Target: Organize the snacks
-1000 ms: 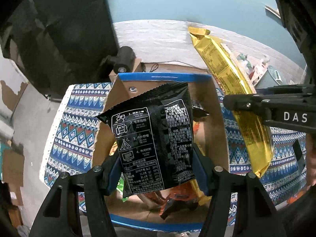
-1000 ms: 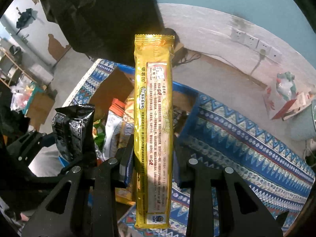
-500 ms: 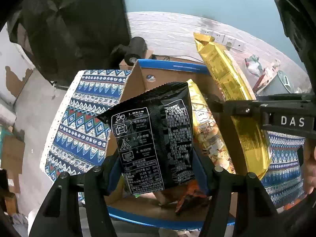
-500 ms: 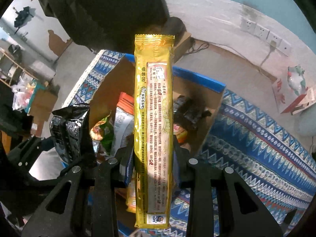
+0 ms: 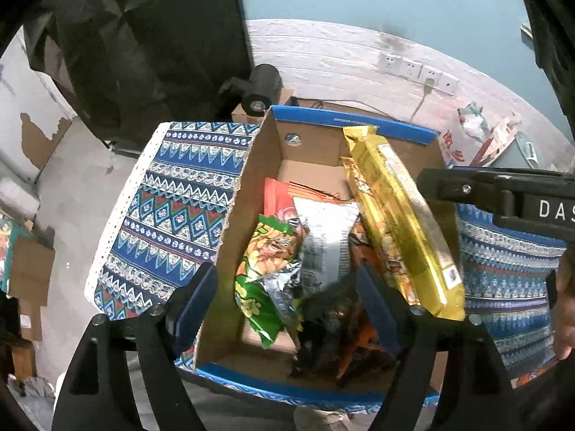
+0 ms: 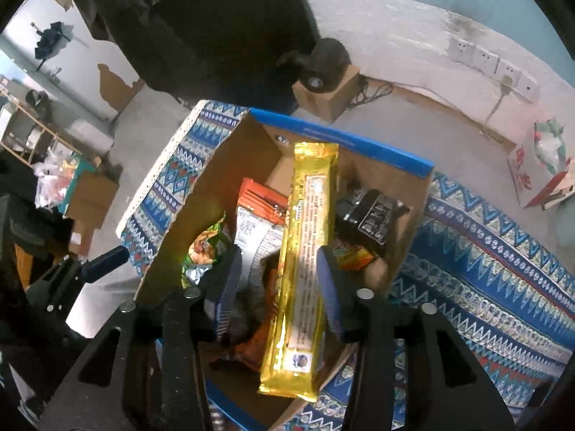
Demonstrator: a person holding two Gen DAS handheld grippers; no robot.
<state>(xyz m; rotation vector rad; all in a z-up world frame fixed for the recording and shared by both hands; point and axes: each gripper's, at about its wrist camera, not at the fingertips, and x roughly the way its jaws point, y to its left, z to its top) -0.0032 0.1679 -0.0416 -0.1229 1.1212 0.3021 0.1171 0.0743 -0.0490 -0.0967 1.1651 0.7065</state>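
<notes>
A cardboard box [image 5: 251, 186] with blue rims stands on a patterned cloth and holds several snack bags. My left gripper [image 5: 287, 294] is open and empty above the box's near end; a dark bag [image 5: 334, 319] lies blurred among the snacks just below it. The long gold packet [image 6: 305, 262] stands tilted between the jaws of my right gripper [image 6: 278, 273], which have spread apart, over the box [image 6: 388, 158]. The gold packet also shows in the left wrist view [image 5: 399, 215], beside the right gripper's black body [image 5: 503, 194]. A green bag [image 5: 266, 269] and a white-backed bag [image 5: 323, 237] lie inside.
The blue patterned cloth [image 5: 172, 208] covers the table round the box. A black round device on a small carton [image 6: 323, 68] stands behind the box. Wall sockets with a cable [image 6: 503, 68] and a red and white bag [image 6: 539, 168] are at the back right.
My left gripper has opened and the black bag has dropped into the box. My right gripper's jaws have spread and the gold packet has sunk lower, towards the box.
</notes>
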